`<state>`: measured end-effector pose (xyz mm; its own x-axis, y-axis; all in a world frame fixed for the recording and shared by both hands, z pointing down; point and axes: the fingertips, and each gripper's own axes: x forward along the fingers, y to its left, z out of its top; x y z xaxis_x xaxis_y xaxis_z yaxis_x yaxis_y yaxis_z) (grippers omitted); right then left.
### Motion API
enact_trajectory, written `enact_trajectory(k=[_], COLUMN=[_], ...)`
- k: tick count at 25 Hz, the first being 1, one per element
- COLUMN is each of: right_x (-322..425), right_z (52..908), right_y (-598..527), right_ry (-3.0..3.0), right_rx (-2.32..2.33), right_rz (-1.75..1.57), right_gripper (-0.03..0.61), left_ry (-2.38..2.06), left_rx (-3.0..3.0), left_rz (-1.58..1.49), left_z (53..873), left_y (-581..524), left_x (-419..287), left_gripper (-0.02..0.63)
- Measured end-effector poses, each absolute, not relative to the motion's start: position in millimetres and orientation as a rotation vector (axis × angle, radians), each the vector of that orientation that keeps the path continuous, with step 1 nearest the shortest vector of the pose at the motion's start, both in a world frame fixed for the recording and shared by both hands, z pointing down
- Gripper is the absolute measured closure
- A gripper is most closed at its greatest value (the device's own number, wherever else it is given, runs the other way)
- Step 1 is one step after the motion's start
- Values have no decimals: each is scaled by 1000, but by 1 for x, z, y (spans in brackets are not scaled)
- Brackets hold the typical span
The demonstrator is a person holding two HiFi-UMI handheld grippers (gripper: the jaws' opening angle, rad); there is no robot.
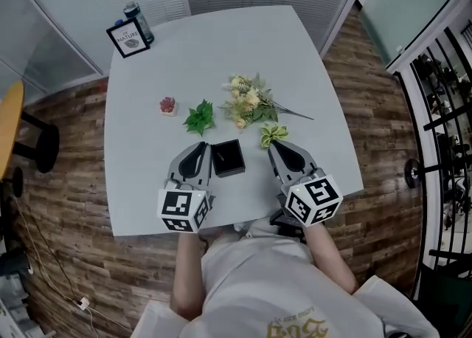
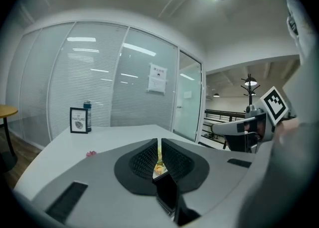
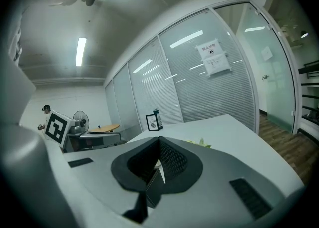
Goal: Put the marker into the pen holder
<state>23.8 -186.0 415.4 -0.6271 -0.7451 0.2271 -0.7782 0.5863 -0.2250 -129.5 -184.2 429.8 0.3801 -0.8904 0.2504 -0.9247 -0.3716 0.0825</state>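
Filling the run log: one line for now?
left gripper: shut, empty | right gripper: shut, empty | pen holder: between them | marker: unseen

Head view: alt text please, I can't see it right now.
The left claw and right claw flank a black pen holder at the near edge of a grey table. Beyond lie flowers; a framed sign stands at the far corner.

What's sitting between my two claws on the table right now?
In the head view, the black square holder sits between left claw and right claw.
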Motion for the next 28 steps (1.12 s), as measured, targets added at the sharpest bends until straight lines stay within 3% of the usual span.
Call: enact_trajectory(k=[28], right_x=[32], right_z=[409], right_y=[-183], right_ry=[-2694], right_rx=[1344], right_rz=[465], right_gripper=[561], left_ry=[-1617], left_rx=[2401], left_rz=[250], left_z=[428], left_y=[-175], left_x=[-129], left_gripper=[598])
